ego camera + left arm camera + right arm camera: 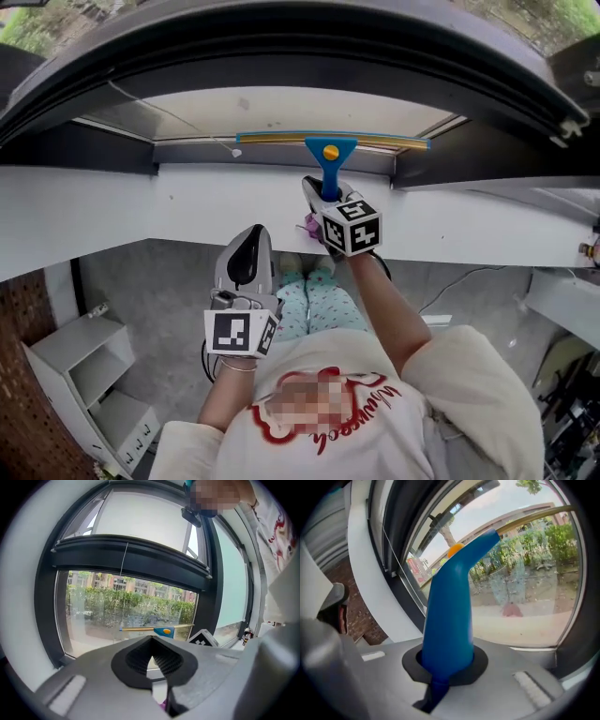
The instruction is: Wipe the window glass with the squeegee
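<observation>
Low near the glass (281,108) edge, right gripper (324,190) clamps squeegee (330,148); left gripper (249,240) closed.

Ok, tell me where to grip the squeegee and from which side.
Grip the squeegee by its blue handle, coming from the free end opposite the blade. The handle is narrow and round, the blade lies wide across the glass. The right gripper holds it that way.
</observation>
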